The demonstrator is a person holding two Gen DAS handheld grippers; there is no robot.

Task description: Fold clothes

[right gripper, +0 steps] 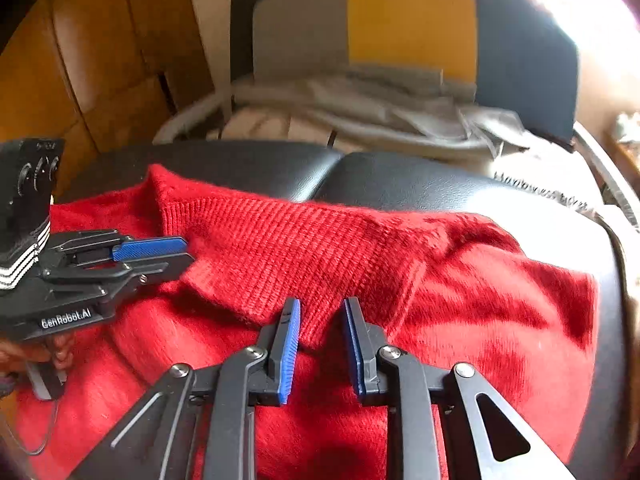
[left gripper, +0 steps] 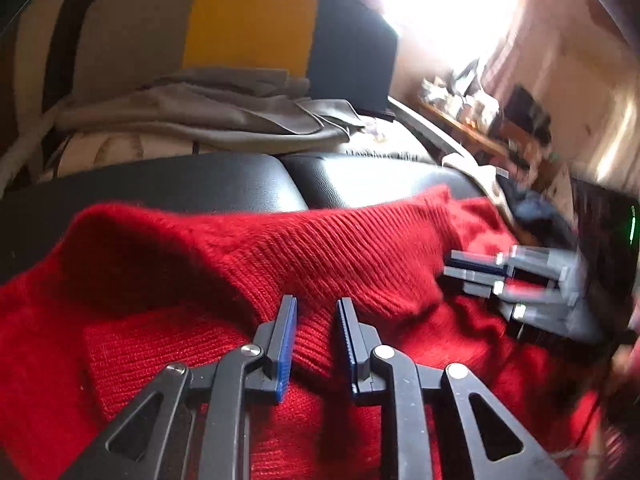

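A red knit sweater (left gripper: 180,264) (right gripper: 500,300) lies spread on a black leather seat (left gripper: 224,188) (right gripper: 400,184). Its ribbed band (left gripper: 340,256) (right gripper: 304,248) is folded over the top. My left gripper (left gripper: 317,304) (right gripper: 188,252) hovers low over the left part of the band. It is open, and ribbed knit shows in the gap between its blue pads. My right gripper (right gripper: 322,304) (left gripper: 452,268) is open in the same way over the band's near edge further right. It looks blurred in the left wrist view. A hand (right gripper: 36,352) holds the left gripper's handle.
Behind the seat stands a chair with a grey, yellow and dark blue backrest (left gripper: 248,24) (right gripper: 412,24), piled with grey clothes (left gripper: 208,112) (right gripper: 380,112). A wooden cabinet (right gripper: 92,64) is at the left. A cluttered table (left gripper: 472,108) and a bright window (left gripper: 448,4) are at the right.
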